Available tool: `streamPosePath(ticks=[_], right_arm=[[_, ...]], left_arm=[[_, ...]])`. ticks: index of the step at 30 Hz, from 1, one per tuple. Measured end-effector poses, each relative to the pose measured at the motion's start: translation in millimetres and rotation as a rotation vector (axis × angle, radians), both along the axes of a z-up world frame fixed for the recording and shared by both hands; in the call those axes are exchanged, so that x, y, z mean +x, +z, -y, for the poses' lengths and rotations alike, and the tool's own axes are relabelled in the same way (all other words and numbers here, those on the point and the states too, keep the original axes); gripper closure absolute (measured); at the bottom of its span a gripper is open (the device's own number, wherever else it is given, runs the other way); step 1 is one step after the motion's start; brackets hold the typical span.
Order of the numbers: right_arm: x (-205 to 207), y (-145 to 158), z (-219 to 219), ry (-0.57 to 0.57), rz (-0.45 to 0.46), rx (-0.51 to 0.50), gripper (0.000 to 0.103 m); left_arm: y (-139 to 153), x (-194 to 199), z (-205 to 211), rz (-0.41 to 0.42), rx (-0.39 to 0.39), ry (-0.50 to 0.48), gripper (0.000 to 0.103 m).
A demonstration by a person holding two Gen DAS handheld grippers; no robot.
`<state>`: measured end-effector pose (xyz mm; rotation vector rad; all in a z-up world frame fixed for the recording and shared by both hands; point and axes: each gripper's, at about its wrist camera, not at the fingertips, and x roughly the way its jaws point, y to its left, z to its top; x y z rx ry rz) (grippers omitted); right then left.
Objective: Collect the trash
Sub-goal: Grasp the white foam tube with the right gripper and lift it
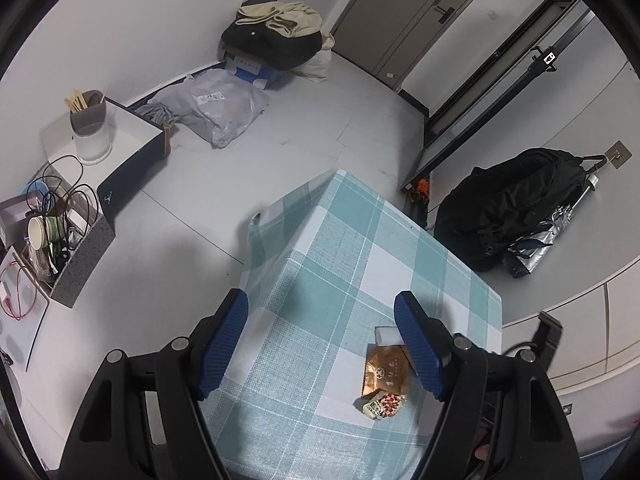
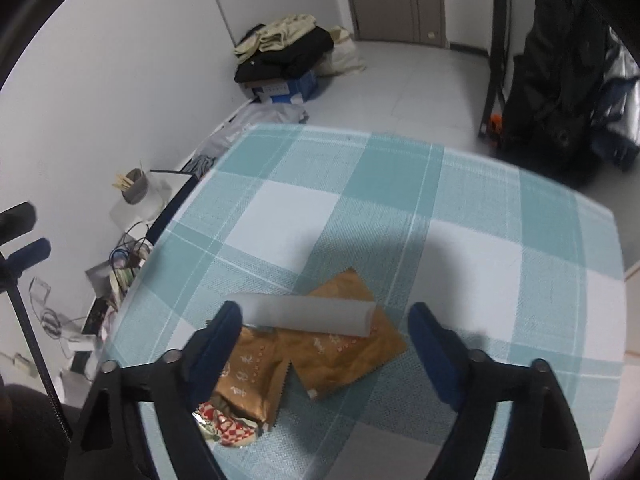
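A pile of trash lies on the teal checked tablecloth (image 2: 360,208): two brown wrappers (image 2: 344,348), a white paper roll (image 2: 308,314) across them, and a small red-and-white checked wrapper (image 2: 224,426). My right gripper (image 2: 324,316) is open, just above the pile, with the roll and wrappers between its fingers. In the left wrist view the same pile shows as a brown wrapper (image 1: 386,370) and the red-and-white wrapper (image 1: 384,403) by the right finger. My left gripper (image 1: 322,308) is open and empty, high above the table (image 1: 320,280).
On the floor to the left stand a grey box of clutter (image 1: 76,252), a cup with chopsticks (image 1: 89,124) and a grey parcel bag (image 1: 216,108). Clothes lie on a blue box (image 1: 276,36) by the wall. A black backpack (image 1: 516,204) sits right of the table.
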<state>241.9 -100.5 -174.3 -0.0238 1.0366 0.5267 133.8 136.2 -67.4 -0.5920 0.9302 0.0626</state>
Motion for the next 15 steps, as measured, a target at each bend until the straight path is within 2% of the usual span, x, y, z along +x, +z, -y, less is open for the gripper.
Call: streamPosePath(ticks=[5,9,11,14,15], right_arm=[[1,-3,1,0.0,-0.011,0.009,0.042],[5,-9,6,-0.02,-0.04,0.028,0.064],[4,-9,8,-0.029,-0.036,0.04,0.066],[2,-8,10,-0.035,-0.022,0.047,0.076],[1,-7,11,-0.036,-0.018,0.052,0.082]], left_arm=[[1,0,-1,0.004,0.006,-0.002,0.031],[0,1,0,0.0,0.013,-0.001,0.031],[-1,1,-1,-0.004,0.01,0.0,0.031],[-1,2,-1,-0.009,0.012,0.002,0.031],[-1,2,0,-0.01,0.014,0.002,0.031]])
